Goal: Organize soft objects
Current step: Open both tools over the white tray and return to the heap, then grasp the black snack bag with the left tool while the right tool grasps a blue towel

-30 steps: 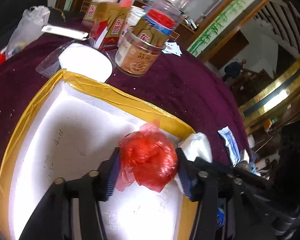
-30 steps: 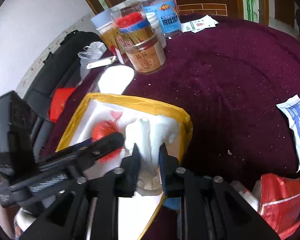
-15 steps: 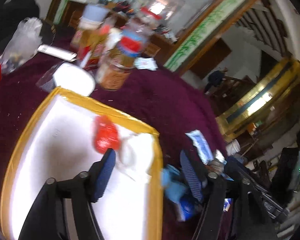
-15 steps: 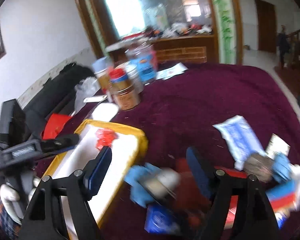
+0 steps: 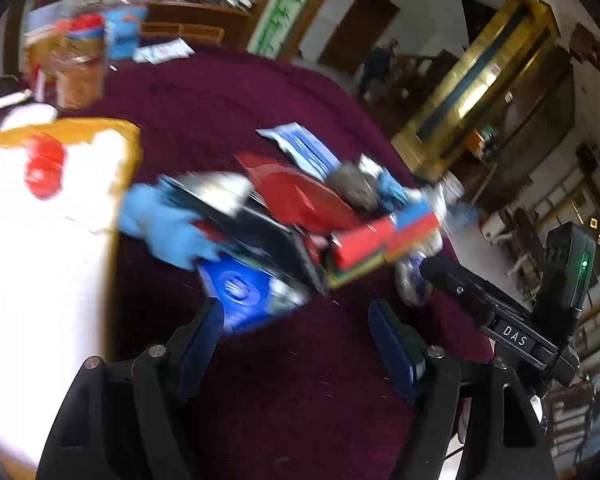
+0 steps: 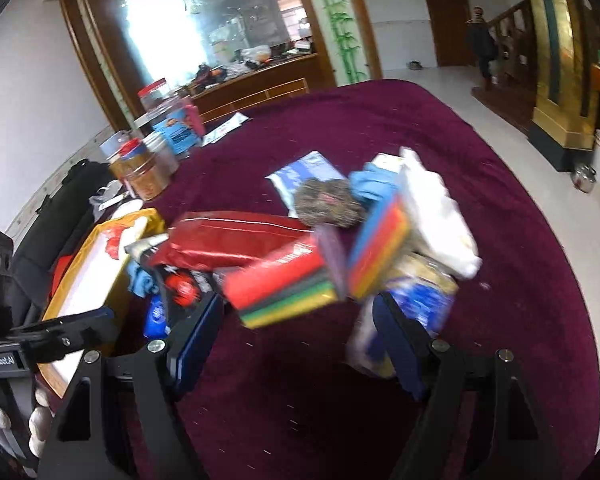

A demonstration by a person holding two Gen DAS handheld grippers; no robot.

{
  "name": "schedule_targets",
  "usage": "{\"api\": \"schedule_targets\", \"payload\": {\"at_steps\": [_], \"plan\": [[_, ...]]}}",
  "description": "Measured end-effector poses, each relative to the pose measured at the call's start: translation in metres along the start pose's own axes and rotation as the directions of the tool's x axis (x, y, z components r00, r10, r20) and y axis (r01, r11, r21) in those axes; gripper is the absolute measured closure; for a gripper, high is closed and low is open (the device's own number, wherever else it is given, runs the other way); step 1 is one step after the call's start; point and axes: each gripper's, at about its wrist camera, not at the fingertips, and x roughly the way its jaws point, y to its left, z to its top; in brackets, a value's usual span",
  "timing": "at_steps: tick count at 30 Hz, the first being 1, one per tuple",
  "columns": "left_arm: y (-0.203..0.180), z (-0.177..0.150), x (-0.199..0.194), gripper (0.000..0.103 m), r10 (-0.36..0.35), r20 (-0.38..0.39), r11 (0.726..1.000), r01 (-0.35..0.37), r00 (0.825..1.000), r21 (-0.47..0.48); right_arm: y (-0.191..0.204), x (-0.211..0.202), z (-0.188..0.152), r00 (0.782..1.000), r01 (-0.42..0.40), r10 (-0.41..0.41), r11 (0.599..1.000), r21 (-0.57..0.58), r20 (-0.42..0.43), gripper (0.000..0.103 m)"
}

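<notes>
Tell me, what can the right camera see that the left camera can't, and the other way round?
Only the right wrist view shows the big mirror and the crumpled white bag. Only the left wrist view shows the green light on a black device. Both show the yellow-edged white box, the red pouch, the dark scrubber, and each view's own gripper open: left gripper, right gripper.

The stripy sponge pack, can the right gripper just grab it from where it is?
Probably yes. The right gripper is open and empty, and the stripy sponge pack lies on top of the pile right ahead of its fingertips, with nothing covering it. Neighbouring packets crowd its sides, though.
</notes>
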Motion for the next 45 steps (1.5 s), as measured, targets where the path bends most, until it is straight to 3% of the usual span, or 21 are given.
{"api": "schedule_targets", "payload": {"at_steps": [4,15,21,23,26,28,35,40,45], "plan": [[-0.013,-0.005,0.018,0.025,-0.001,-0.031,1.0,0.001,1.0,-0.002,-0.017,-0.008,-0.008,1.0,0.005,-0.006,1.0,0.018,0.017,0.027],[0.004,0.019,0.038,0.025,0.144,-0.006,0.99,-0.144,0.99,-0.004,-0.029,0.011,-0.018,0.999,-0.044,0.044,0.997,0.057,-0.006,0.027],[-0.001,0.036,0.059,0.027,0.134,-0.021,0.991,-0.135,0.991,-0.016,-0.04,0.012,-0.018,0.996,-0.089,0.09,0.991,0.105,-0.009,0.027],[-0.007,0.038,0.068,0.061,0.138,-0.019,0.99,-0.138,0.99,0.001,-0.041,0.011,-0.019,0.995,-0.098,0.1,0.989,0.111,-0.006,0.027],[-0.005,0.038,0.073,0.072,0.123,-0.024,0.992,-0.123,0.992,0.015,-0.04,0.01,-0.02,0.994,-0.108,0.109,0.989,0.104,-0.008,0.026],[0.001,0.035,0.07,0.074,0.081,-0.016,0.997,-0.081,0.997,-0.011,-0.037,0.011,-0.02,0.994,-0.111,0.113,0.989,0.097,-0.013,0.026],[0.003,0.028,0.039,0.074,0.051,0.069,0.999,-0.051,0.996,-0.008,-0.035,0.012,-0.02,0.994,-0.106,0.108,0.991,0.083,-0.021,0.026],[0.003,0.023,-0.004,0.075,0.038,0.16,0.999,-0.04,0.986,0.009,-0.032,0.012,-0.021,0.995,-0.094,0.096,0.993,0.076,-0.023,0.026],[0.027,0.016,-0.056,0.075,0.026,0.244,0.999,-0.018,0.969,-0.035,-0.025,0.013,-0.019,0.997,-0.065,0.067,0.997,0.044,-0.041,0.025]]}}
